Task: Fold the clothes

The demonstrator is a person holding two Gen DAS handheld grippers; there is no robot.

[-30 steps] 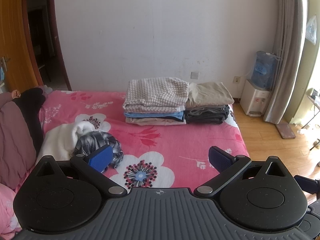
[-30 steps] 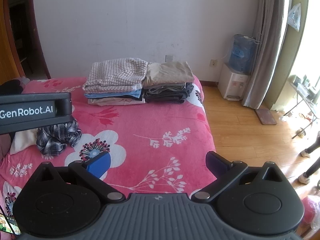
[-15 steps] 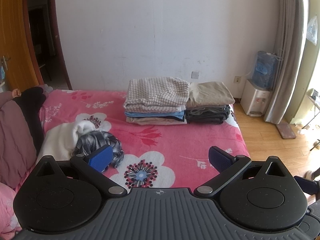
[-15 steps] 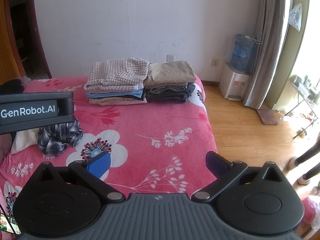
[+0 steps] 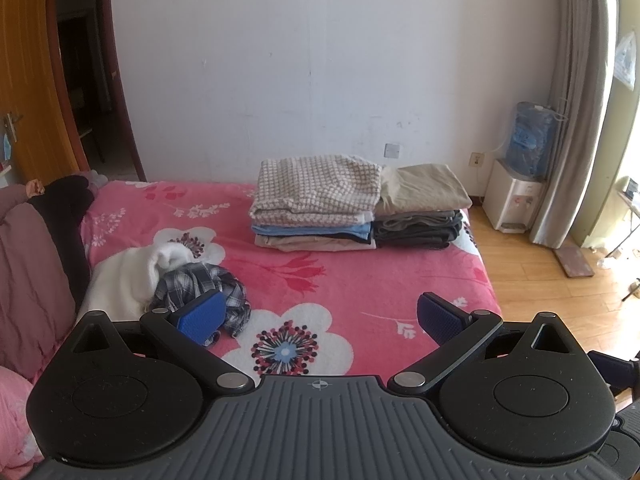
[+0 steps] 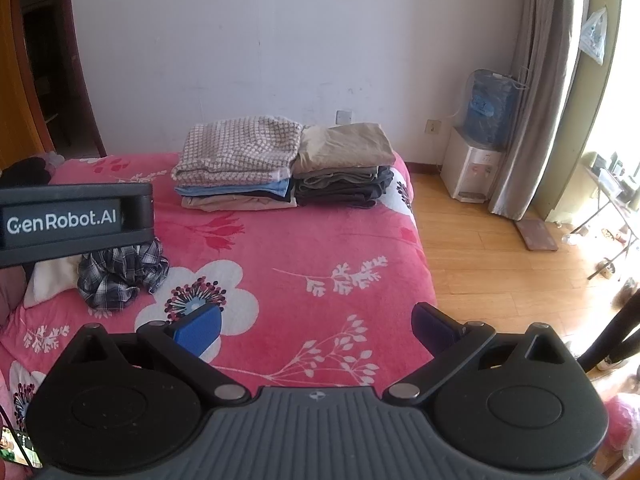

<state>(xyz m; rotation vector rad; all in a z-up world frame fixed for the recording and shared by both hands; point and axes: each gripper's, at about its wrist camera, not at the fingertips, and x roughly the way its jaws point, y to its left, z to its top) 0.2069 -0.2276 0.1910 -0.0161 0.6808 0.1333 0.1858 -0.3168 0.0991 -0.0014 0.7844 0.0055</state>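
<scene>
Clothes waiting to be folded lie crumpled on the left side of the bed: a plaid shirt [image 5: 200, 286] in grey and white checks, bunched into a loose heap, touching a white fleecy garment [image 5: 128, 276] just to its left. At the far end of the bed, against the wall, stand two neat stacks side by side and touching: the left stack [image 5: 314, 204] is topped by a beige waffle-checked piece over blue, black and tan layers, the right stack [image 5: 420, 210] by a smooth khaki piece over dark grey ones.

A plush pink blanket [image 5: 352, 280] printed with large white flowers and red blossoms covers the bed. The wall behind is plain white, with a small switch plate above the stacks. To the right, a wooden plank floor [image 6: 500, 248] shines in sunlight, a white water dispenser [image 6: 474, 164] carries a blue bottle, and a grey curtain [image 6: 532, 80] hangs beside it. A brown wooden door [image 5: 24, 80] stands on the left.

The left gripper [image 5: 318, 316] hovers over the near edge of the bed with its blue-padded fingers spread wide and nothing between them. The right gripper [image 6: 316, 326] is likewise spread and empty.
</scene>
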